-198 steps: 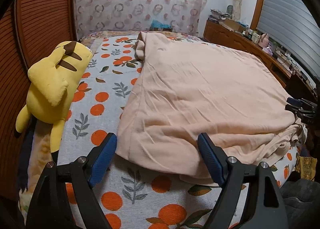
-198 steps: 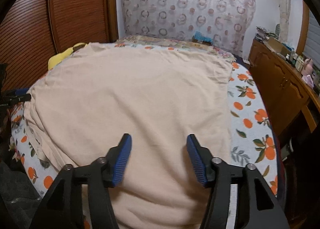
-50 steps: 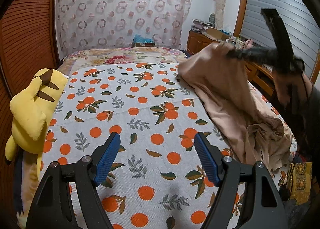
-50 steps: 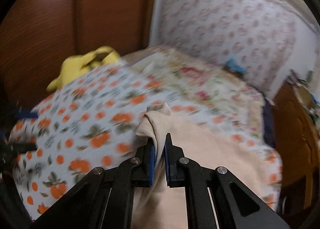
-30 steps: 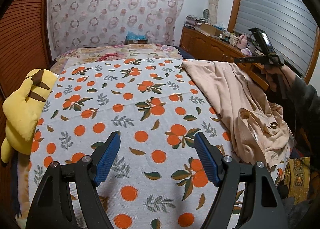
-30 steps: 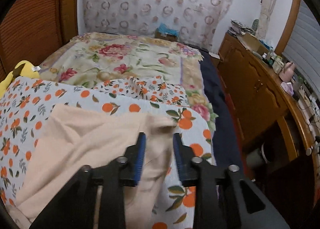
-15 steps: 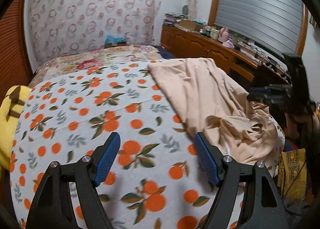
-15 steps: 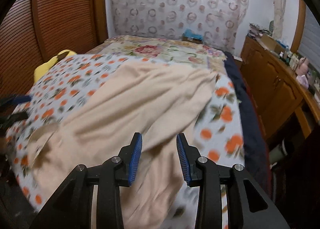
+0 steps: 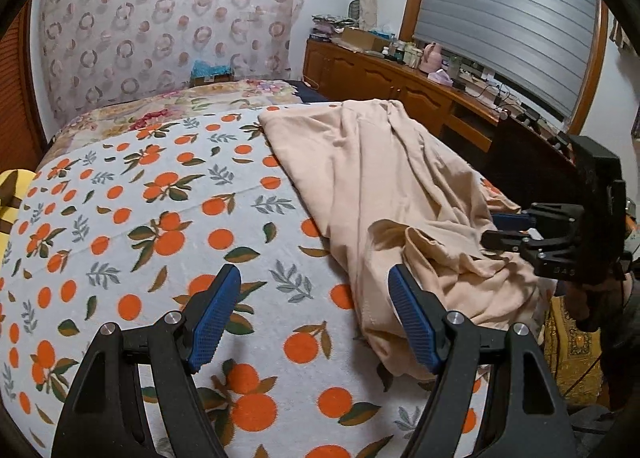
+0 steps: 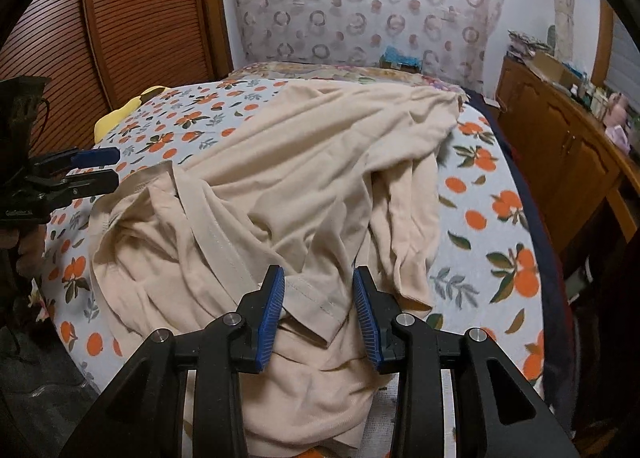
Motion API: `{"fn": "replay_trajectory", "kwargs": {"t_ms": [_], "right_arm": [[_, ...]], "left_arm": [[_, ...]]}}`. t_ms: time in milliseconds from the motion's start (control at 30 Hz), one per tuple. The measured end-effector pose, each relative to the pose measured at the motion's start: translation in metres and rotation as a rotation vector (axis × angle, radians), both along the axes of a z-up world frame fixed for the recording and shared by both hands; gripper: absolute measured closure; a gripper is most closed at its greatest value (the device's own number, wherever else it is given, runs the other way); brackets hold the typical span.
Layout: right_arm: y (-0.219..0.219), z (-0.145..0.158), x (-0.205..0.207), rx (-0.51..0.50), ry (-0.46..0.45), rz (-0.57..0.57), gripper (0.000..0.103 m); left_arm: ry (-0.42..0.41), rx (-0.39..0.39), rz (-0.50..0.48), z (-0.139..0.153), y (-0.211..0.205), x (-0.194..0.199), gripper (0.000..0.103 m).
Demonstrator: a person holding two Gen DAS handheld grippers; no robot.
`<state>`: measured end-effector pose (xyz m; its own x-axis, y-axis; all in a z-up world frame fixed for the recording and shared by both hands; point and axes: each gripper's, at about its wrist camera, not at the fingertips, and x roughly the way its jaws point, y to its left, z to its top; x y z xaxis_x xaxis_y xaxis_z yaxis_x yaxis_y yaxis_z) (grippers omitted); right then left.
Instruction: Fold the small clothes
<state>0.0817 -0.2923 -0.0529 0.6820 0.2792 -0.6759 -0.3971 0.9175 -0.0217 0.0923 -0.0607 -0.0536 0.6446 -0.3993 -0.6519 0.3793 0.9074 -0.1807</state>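
Note:
A beige garment (image 9: 400, 194) lies crumpled along the right side of the bed, bunched near the front edge; it also shows in the right wrist view (image 10: 304, 186). My left gripper (image 9: 316, 322) is open and empty over the orange-print cover, its right finger at the garment's edge. My right gripper (image 10: 319, 306) is open, its fingers either side of a hemmed fold of the garment. It also shows in the left wrist view (image 9: 508, 228). The left gripper appears in the right wrist view (image 10: 96, 168).
The bed has a white cover with orange fruit print (image 9: 160, 226). A yellow plush toy (image 10: 120, 114) lies at the bed's left side. A wooden sideboard (image 9: 400, 86) with clutter runs along the right wall. A slatted wooden wardrobe (image 10: 132, 18) stands on the left.
The right gripper carried the garment to the right side of the bed and let it go. It now hovers open low over the crumpled front part. The left gripper swung toward the garment.

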Motion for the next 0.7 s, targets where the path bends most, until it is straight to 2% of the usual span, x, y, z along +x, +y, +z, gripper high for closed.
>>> {"fn": "replay_trajectory", "kwargs": {"t_ms": [33,67,100,133,167,300,333,400,467,533,700], "right_arm": [[-0.001,0.0,0.0,0.002,-0.003,0.004,0.069],[0.001,0.0,-0.001,0.002,-0.005,0.011,0.082],[0.002,0.0,-0.002,0.001,-0.007,0.019,0.088],[0.002,0.001,-0.002,-0.002,-0.017,0.024,0.095],[0.002,0.003,-0.004,-0.003,-0.03,0.03,0.098],[0.001,0.011,-0.016,0.015,-0.087,0.016,0.1],[-0.001,0.013,-0.019,0.019,-0.101,0.009,0.1],[-0.01,0.021,-0.024,0.032,-0.129,-0.015,0.1],[-0.017,0.027,-0.033,0.048,-0.148,-0.036,0.101],[-0.025,0.033,-0.04,0.061,-0.159,-0.053,0.101],[-0.045,0.044,-0.065,0.065,-0.169,-0.087,0.101]], "left_arm": [[0.001,-0.008,-0.008,0.0,-0.001,-0.001,0.026],[0.002,-0.014,-0.016,0.0,-0.003,-0.001,0.029],[0.004,-0.025,-0.029,0.0,-0.004,-0.001,0.031],[0.009,-0.033,-0.043,-0.001,-0.006,-0.001,0.036],[0.021,-0.044,-0.059,-0.002,-0.007,0.0,0.041],[0.058,-0.058,-0.092,-0.009,-0.015,0.005,0.051],[0.069,-0.062,-0.1,-0.011,-0.017,0.006,0.057],[0.09,-0.069,-0.125,-0.015,-0.02,0.007,0.071],[0.092,-0.098,-0.16,-0.015,-0.023,0.005,0.096],[0.087,-0.153,-0.199,-0.009,-0.02,-0.002,0.098],[0.022,-0.142,-0.226,0.015,-0.016,-0.029,0.099]]}}
